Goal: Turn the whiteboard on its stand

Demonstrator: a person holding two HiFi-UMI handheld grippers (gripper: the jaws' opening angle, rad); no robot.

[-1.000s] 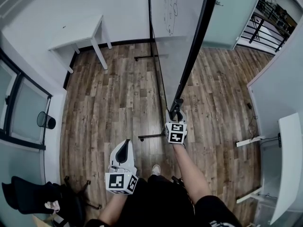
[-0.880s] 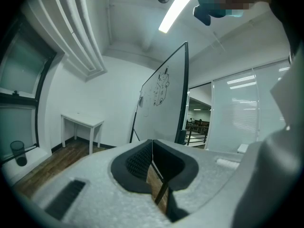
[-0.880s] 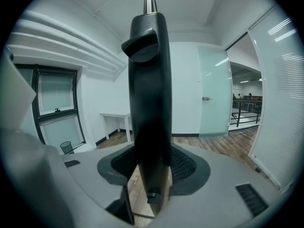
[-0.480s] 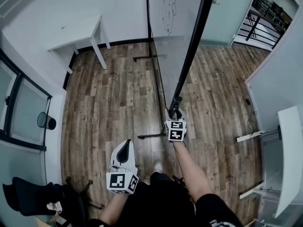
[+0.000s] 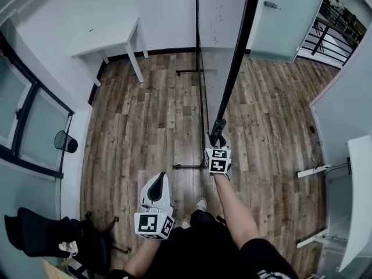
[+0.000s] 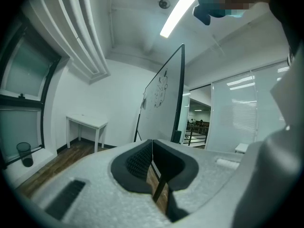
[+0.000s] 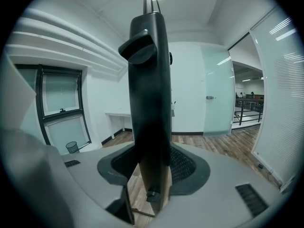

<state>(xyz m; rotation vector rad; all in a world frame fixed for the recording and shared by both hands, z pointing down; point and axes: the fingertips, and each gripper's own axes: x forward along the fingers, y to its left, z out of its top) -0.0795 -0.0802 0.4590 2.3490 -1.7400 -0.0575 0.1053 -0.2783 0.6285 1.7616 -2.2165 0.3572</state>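
Note:
The whiteboard (image 5: 216,80) stands on its stand, seen almost edge-on from the head view, with its black frame edge (image 5: 233,63) running down toward me. My right gripper (image 5: 216,139) is shut on the lower end of that frame edge. In the right gripper view the black frame (image 7: 149,94) fills the gap between the jaws of the right gripper (image 7: 151,172). My left gripper (image 5: 154,186) hangs lower left, away from the board, shut on nothing. In the left gripper view the pads of the left gripper (image 6: 152,158) meet, with the whiteboard (image 6: 164,103) ahead.
The stand's black feet (image 5: 189,166) lie on the wood floor by my shoe. A white table (image 5: 110,36) stands at the back wall, a wastebasket (image 5: 67,141) by the left window, a black chair (image 5: 46,231) lower left, a glass door (image 5: 285,16) at the back right, a white desk (image 5: 357,202) on the right.
The board has swung to stand more edge-on to me; less of its drawn face shows. My right gripper stays shut on the frame. The left gripper has hardly moved.

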